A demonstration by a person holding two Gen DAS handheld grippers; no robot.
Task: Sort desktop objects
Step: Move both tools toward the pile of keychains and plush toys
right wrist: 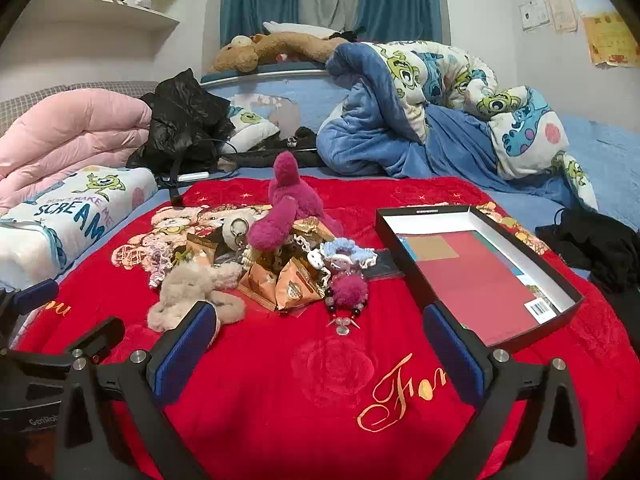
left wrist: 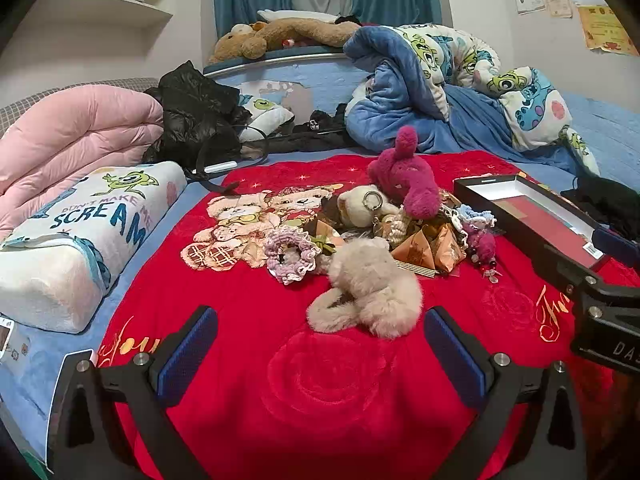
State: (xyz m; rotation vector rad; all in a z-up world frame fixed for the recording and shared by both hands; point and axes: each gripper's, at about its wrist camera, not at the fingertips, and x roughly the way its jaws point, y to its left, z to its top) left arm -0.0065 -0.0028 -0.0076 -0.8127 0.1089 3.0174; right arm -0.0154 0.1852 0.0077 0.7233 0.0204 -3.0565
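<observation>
Hovering empty, left gripper [left wrist: 320, 354] and right gripper [right wrist: 316, 350] spread wide, trinket pile [right wrist: 276, 264] tangled, box [right wrist: 416, 280] partly hidden

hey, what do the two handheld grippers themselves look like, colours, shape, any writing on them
Both the left gripper and the right gripper are matte black, angular frames with two splayed fingers, each faced with a ribbed blue pad. Round silver bolts sit at the finger joints. White lettering shows on the bodies: "DAS", cut off, on the right one, "GenRob", cut off, on the left. No cables or sleeves are visible.
</observation>
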